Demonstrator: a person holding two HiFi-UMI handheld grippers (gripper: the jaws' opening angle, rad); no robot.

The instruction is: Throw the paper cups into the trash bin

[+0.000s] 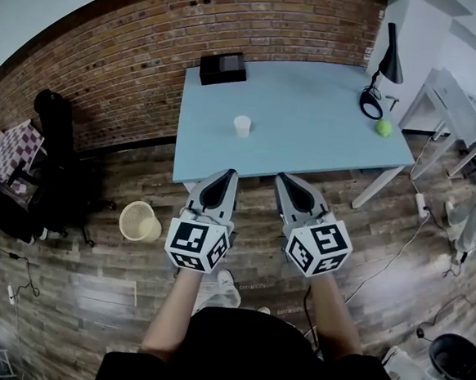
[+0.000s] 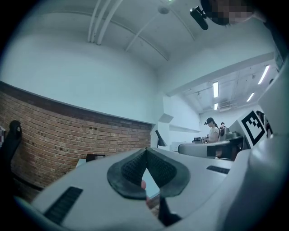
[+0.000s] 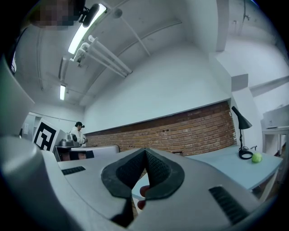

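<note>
1. Left gripper [image 1: 225, 180]: I am holding it in the air short of the worktop's near edge. Its jaws are together, tips meeting, with nothing between them.
2. Right gripper [image 1: 289, 185]: I am holding it just beside the left one at the same height. Its jaws are likewise pressed together and carrying nothing.
3. Paper cup [image 1: 242, 126]: one white cup is standing upright on the blue worktop [image 1: 307, 149], near the middle and well ahead of both grippers. I am seeing no other cup.
4. Trash bin [image 1: 139, 221]: a pale round basket is sitting on the wooden floor, off the worktop's left corner and well apart from the cup. I cannot tell whether anything is lying inside it.
5. Other stock on the worktop: a black box [image 1: 223, 67] at the far left corner, a black lamp [image 1: 385, 70] at the right, and a green ball [image 1: 384, 128] just beside the lamp base.
6. Progress: I am judging the task as not begun. The cup is untouched, so the reach, the grasp, the carry to the bin and the drop are all left to do.
</note>
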